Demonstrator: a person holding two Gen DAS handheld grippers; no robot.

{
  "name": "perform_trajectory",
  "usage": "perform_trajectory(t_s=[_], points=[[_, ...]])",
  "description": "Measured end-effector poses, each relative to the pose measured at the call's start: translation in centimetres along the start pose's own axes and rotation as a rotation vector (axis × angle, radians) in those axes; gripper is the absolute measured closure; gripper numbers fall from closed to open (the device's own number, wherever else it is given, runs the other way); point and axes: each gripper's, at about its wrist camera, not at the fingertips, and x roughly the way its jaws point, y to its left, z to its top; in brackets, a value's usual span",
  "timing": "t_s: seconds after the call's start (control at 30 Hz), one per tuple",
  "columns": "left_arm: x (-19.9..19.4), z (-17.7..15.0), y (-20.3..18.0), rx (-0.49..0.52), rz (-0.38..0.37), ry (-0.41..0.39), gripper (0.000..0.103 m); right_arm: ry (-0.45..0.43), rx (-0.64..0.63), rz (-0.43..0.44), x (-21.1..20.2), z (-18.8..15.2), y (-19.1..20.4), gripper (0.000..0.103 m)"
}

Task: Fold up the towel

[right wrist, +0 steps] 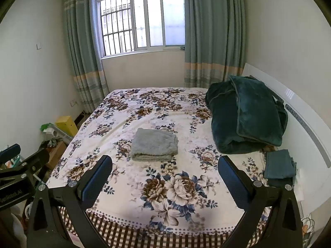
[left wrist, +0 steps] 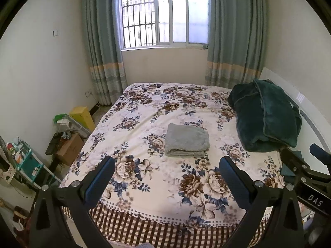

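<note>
One grey towel [left wrist: 187, 140] sits ahead of both my grippers, folded into a thick, soft rectangle with its rolled layers stacked toward me, fluffy terry pile all over. It lies flat on the bed [left wrist: 144, 188], clear of every finger. My left gripper [left wrist: 167, 177] has its jaws spread as wide as they go, two black arms tipped with blue pads, nothing between them but flowered bedspread; the towel is just beyond and centred in the gap. My right gripper [right wrist: 165, 175] looks the same, jaws wide apart and empty, with the towel ahead and a little toward its left finger. The bedspread is one smooth printed sheet, cream with brown and blue roses, ending in a dotted band and a brown checked border nearest me. Off to the right of both grippers, one bulky dark green blanket [left wrist: 266, 115] is heaped up, plush and velvety with a piped edge. Beside my right gripper's right finger I count one small folded teal cloth [right wrist: 280, 166], flat and squarish, by the white headboard [right wrist: 306, 124]. Far ahead, two pleated green curtains [left wrist: 101, 41] frame one barred window [left wrist: 163, 16]. Left of my left gripper, one yellow box [left wrist: 82, 116] and one brown cardboard box [left wrist: 70, 148] sit on the floor.
</note>
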Motion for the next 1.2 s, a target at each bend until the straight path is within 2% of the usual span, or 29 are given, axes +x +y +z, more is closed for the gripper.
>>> perform_trajectory(t_s=[1.2], points=[[-1.6, 0.5, -0.3, -0.013, -0.015, -0.027, 0.0, -0.005, -0.001, 0.023, -1.0, 1.0, 1.3, 0.0]])
